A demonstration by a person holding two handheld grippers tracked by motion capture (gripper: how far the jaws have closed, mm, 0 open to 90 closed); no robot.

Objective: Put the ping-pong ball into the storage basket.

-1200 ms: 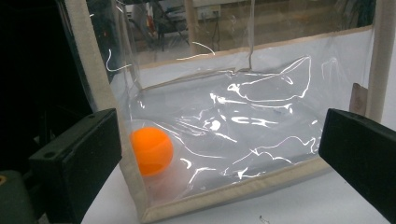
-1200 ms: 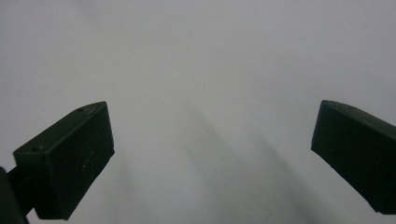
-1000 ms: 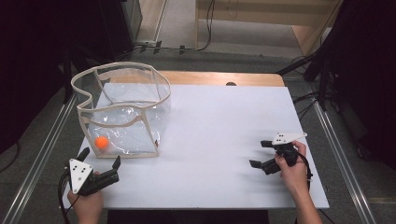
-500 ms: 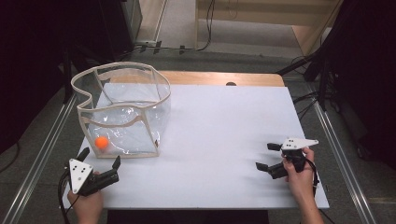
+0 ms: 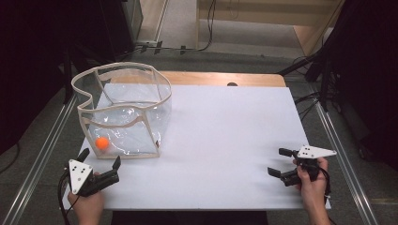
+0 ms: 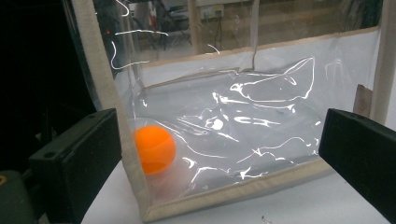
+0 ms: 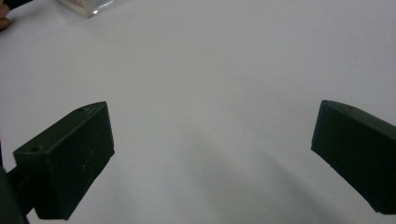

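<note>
A clear plastic bag with cream trim (image 5: 123, 110) stands open on the left of the white table (image 5: 225, 136). An orange ball (image 5: 102, 143) lies inside it at the front left corner, also seen through the bag wall (image 6: 154, 149). My left gripper (image 5: 99, 158) is open just in front of the bag near the table's front left corner, its jaws spread wide toward the bag (image 6: 261, 140). My right gripper (image 5: 277, 162) is open near the front right, with nothing but bare table (image 7: 210, 93) between its jaws.
A wooden strip (image 5: 211, 78) runs along the table's far edge. Metal rails (image 5: 340, 150) flank both sides of the table. Dark equipment and cables stand beyond the table. A corner of the bag (image 7: 88, 7) lies far off in the right gripper view.
My right gripper has moved right and toward the front edge of the table. The left gripper, the bag and the ball have stayed put.
</note>
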